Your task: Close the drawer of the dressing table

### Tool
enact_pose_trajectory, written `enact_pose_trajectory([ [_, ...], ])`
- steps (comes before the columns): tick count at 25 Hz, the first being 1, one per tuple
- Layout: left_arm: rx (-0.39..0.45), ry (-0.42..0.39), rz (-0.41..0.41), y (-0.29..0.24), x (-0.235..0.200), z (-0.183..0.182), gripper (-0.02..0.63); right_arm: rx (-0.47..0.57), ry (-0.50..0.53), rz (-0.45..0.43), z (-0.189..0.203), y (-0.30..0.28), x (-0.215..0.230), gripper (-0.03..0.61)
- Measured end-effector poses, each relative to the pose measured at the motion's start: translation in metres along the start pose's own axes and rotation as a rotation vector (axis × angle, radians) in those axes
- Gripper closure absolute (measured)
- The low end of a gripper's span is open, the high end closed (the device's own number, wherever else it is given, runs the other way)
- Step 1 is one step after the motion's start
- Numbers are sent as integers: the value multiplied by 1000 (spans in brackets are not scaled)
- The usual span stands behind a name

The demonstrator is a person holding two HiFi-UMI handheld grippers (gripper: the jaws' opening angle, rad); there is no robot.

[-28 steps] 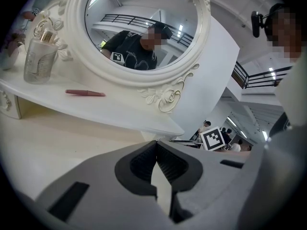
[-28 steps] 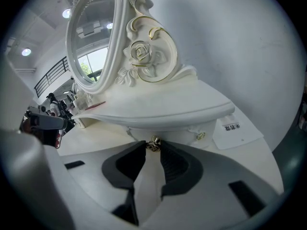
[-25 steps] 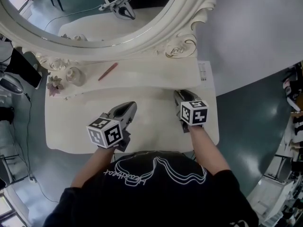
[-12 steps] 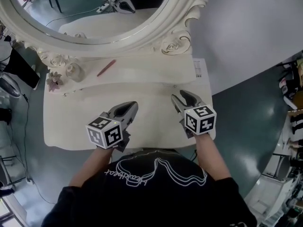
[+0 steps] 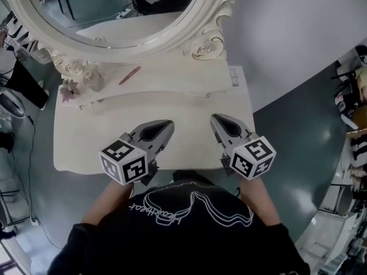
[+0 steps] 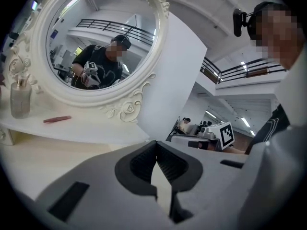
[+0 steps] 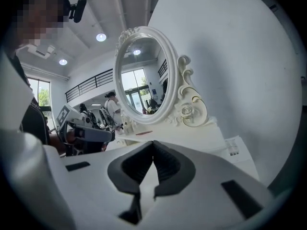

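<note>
I hold both grippers side by side, level with each other, over the front half of the dressing table (image 5: 69, 148). The left gripper (image 5: 167, 123) has its jaws together, tips touching, with nothing between them. The right gripper (image 5: 215, 119) has just been closing its jaws. In its own view they now meet at the tip, with nothing caught between them. Neither gripper touches the table.

The table lies below and ahead of both grippers. It is cream-white, with a broad plain top whose rounded front edge runs just under my wrists. I cannot see the drawer itself, because the head view looks down on the top and the front face below that edge is hidden. I cannot tell how far in it sits.

Beyond the fingertips a curved step rises to a narrow back shelf, and a small knob (image 5: 207, 95) sits on that step just ahead of the right gripper. An oval mirror (image 5: 114, 10) in a carved frame with rose ornaments stands farther ahead and above.

A red stick (image 5: 130, 74) lies on the shelf ahead of the left gripper. A glass bottle (image 5: 93, 79) stands farther to its left, next to a small flower (image 5: 70, 88). A printed slip (image 5: 234, 76) lies ahead of the right gripper at the shelf's right end.
</note>
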State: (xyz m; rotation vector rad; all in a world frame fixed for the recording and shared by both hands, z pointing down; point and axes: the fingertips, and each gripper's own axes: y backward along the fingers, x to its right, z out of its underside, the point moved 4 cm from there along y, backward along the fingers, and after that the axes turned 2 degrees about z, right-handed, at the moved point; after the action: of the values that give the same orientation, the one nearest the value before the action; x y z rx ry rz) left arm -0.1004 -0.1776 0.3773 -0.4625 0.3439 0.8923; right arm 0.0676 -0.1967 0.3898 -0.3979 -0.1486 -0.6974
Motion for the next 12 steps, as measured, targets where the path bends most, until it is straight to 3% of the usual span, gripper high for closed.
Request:
enact_pose_trajectory([
  [6,25,-81,33,13,26,-10,611,110,-32,-36,-12,27,-23,575],
  [12,47,-103,54,23,39,-14,611,171,-37,-109,-16,45,-47,575],
])
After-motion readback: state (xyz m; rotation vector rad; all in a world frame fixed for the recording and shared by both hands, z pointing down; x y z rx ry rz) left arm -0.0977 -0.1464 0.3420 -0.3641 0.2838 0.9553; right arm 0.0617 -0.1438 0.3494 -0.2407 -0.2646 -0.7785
